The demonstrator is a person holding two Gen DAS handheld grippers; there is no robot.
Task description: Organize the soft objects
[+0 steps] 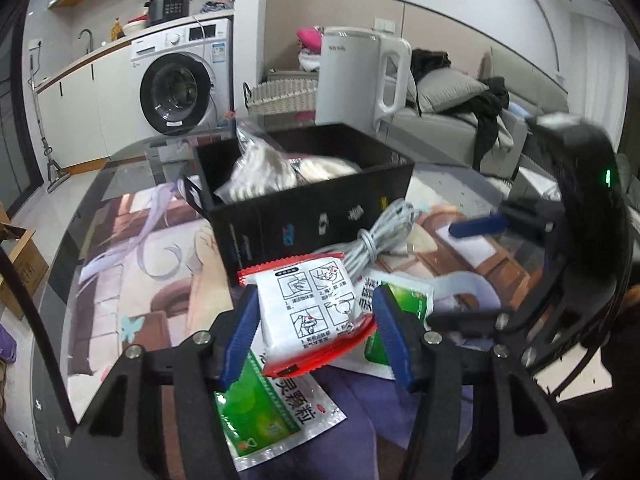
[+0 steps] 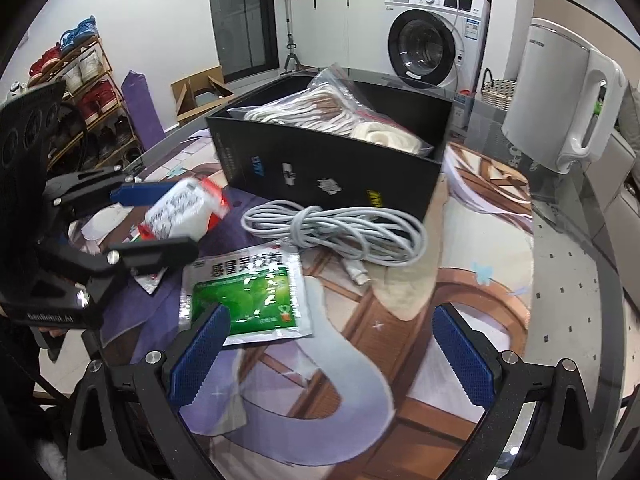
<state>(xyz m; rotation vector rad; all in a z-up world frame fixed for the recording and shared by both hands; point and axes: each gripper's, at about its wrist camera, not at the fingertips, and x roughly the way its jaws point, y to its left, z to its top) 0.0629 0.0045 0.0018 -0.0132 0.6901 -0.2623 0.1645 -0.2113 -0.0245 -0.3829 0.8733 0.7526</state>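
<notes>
Left gripper (image 1: 316,330) clamps a red-edged white packet (image 1: 310,312); right gripper (image 2: 332,356) hangs open over the table.

Motion blur smears the packet in the right wrist view, and its small print cannot be read; the grippers' black frames cut off the near table edge in both views. The black box (image 2: 332,168) stands at the far middle of the table and holds clear bags of white soft goods (image 2: 320,110), their contents hard to make out. A coiled grey cable (image 2: 336,232) lies just in front of the box, between it and the grippers. Green-and-silver sachets (image 2: 250,296) lie flat on the printed mat (image 2: 460,280), one partly under the held packet. A white kettle (image 2: 560,96) stands far right. The right gripper's blue pads hold nothing.
</notes>
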